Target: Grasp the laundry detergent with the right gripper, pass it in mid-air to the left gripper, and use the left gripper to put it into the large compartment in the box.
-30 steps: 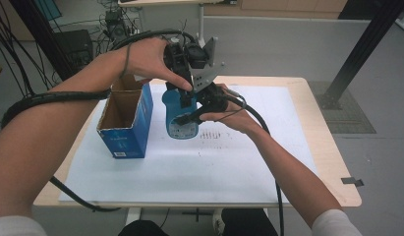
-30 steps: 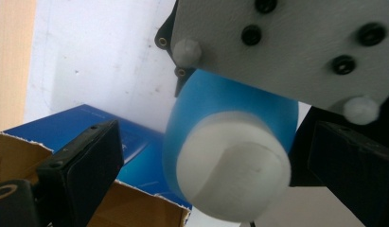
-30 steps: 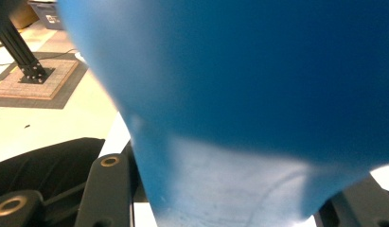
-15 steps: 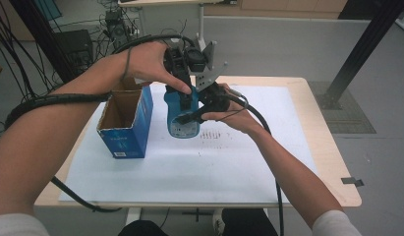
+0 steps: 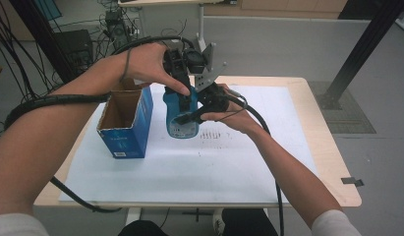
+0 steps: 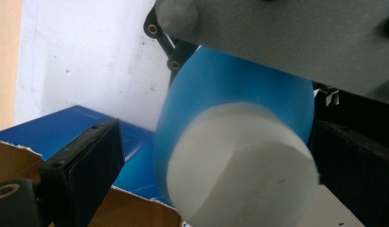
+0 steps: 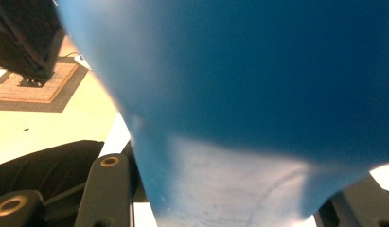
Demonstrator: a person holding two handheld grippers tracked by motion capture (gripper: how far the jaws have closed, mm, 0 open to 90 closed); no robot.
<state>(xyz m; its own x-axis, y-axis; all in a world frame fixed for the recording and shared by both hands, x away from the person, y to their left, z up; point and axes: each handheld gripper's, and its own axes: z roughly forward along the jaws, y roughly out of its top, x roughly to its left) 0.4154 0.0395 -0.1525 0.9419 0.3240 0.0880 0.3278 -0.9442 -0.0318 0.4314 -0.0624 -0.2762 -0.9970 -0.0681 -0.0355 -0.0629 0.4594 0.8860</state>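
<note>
Beside the open blue carton (image 5: 125, 123), the right gripper (image 5: 192, 118) clamps the blue bottle (image 5: 181, 115); the left gripper (image 6: 216, 156) straddles its white cap (image 6: 242, 170), jaws apart.

Both forearms reached in over the table, meeting near its middle. The left hand (image 5: 149, 63) held the left gripper (image 5: 182, 83) pointing downward, jaws spread wide. The right hand (image 5: 234, 115) held the right gripper (image 5: 192, 117) just below it, pointing left; its jaws' state was unclear.
</note>
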